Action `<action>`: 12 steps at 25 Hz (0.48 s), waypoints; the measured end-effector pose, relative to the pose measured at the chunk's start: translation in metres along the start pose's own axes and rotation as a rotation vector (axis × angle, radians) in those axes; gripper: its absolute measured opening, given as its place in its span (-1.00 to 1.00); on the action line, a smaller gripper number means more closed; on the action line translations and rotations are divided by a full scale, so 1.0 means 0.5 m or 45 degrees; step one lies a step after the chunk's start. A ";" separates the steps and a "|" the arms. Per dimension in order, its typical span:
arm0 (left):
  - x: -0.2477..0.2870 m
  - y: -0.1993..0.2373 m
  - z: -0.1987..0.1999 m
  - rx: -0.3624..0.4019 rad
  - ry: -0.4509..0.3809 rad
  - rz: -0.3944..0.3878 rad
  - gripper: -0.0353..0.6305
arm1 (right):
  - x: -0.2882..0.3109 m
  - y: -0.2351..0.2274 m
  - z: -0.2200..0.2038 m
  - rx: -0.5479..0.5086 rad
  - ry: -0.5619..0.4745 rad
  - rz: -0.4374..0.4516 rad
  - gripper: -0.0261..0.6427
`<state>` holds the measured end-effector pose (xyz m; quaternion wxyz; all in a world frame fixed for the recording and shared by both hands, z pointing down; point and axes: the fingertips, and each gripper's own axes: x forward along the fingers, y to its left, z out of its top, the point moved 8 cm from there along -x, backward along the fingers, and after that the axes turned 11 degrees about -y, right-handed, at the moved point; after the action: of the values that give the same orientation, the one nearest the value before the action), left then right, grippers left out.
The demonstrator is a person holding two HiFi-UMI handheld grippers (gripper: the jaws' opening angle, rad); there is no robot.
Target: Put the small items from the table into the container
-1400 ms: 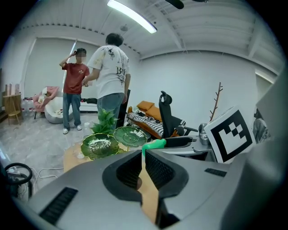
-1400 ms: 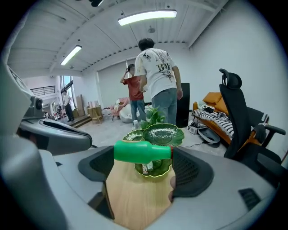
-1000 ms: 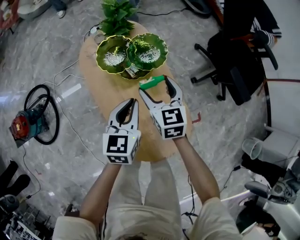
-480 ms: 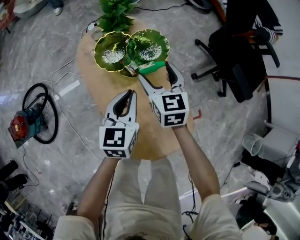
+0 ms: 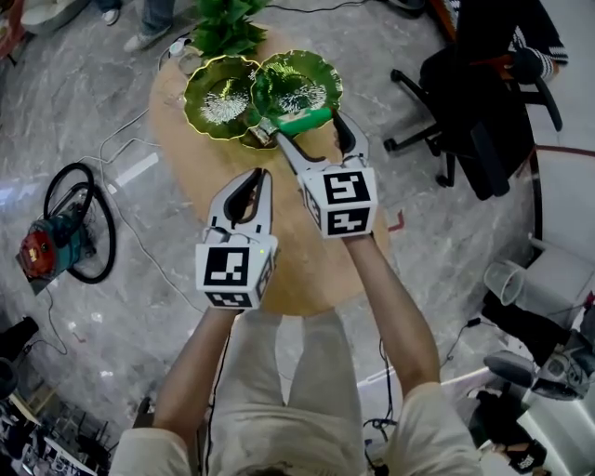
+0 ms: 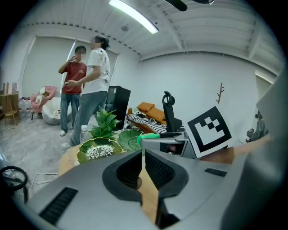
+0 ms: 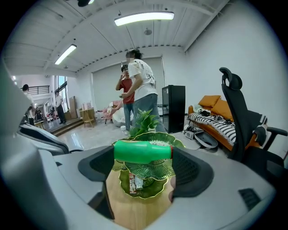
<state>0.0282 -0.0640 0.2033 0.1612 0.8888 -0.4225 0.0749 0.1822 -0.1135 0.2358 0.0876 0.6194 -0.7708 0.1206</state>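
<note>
A green bottle (image 5: 300, 121) lies crosswise between the jaws of my right gripper (image 5: 308, 127), which is shut on it. It hangs just over the near edge of the green leaf-shaped dish (image 5: 219, 97) at the far end of the oval wooden table (image 5: 191, 177). In the right gripper view the bottle (image 7: 142, 151) hovers above the dish (image 7: 158, 194), whose small front lobe holds two small packets (image 7: 133, 182). My left gripper (image 5: 262, 177) is shut and empty, held over the table's middle, short of the dish. Its closed jaws (image 6: 143, 156) fill the left gripper view.
A potted plant (image 5: 226, 28) and a clear water bottle (image 6: 84, 133) stand behind the dish. A black office chair (image 5: 462, 116) is right of the table. A red tool with coiled cable (image 5: 56, 244) lies on the floor at left. Two people (image 6: 87, 85) stand beyond the table.
Both grippers have moved forward towards the dish. The right one carried the green bottle from over bare table to the dish's near edge.
</note>
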 end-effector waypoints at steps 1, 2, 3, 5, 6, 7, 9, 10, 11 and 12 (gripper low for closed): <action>0.004 0.003 -0.002 0.000 0.001 0.000 -0.80 | 0.005 -0.003 -0.005 -0.002 0.005 -0.005 0.30; 0.007 0.007 -0.004 0.000 0.000 0.001 -0.80 | 0.009 -0.007 -0.011 -0.004 0.008 -0.010 0.30; 0.011 0.012 -0.006 0.000 -0.001 0.003 -0.80 | 0.013 -0.010 -0.016 -0.003 0.010 -0.014 0.30; 0.018 0.020 -0.010 0.000 -0.001 0.008 -0.80 | 0.021 -0.015 -0.024 0.003 0.013 -0.023 0.30; 0.021 0.024 -0.012 -0.001 0.001 0.009 -0.80 | 0.025 -0.017 -0.028 0.003 0.017 -0.025 0.30; 0.023 0.027 -0.015 -0.002 0.002 0.010 -0.80 | 0.028 -0.018 -0.033 0.002 0.024 -0.025 0.30; 0.027 0.032 -0.020 -0.005 0.006 0.008 -0.80 | 0.034 -0.019 -0.041 -0.005 0.039 -0.024 0.30; 0.028 0.034 -0.023 -0.006 0.008 0.007 -0.80 | 0.037 -0.020 -0.045 -0.006 0.045 -0.029 0.30; 0.030 0.035 -0.025 -0.007 0.008 0.005 -0.80 | 0.039 -0.021 -0.047 -0.004 0.047 -0.036 0.30; 0.032 0.037 -0.027 -0.007 0.009 0.003 -0.80 | 0.043 -0.022 -0.048 0.000 0.046 -0.044 0.30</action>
<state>0.0238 -0.0816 0.2245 0.1651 0.8875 -0.4232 0.0769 0.1882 -0.1286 0.2655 0.1034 0.6303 -0.7583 0.1302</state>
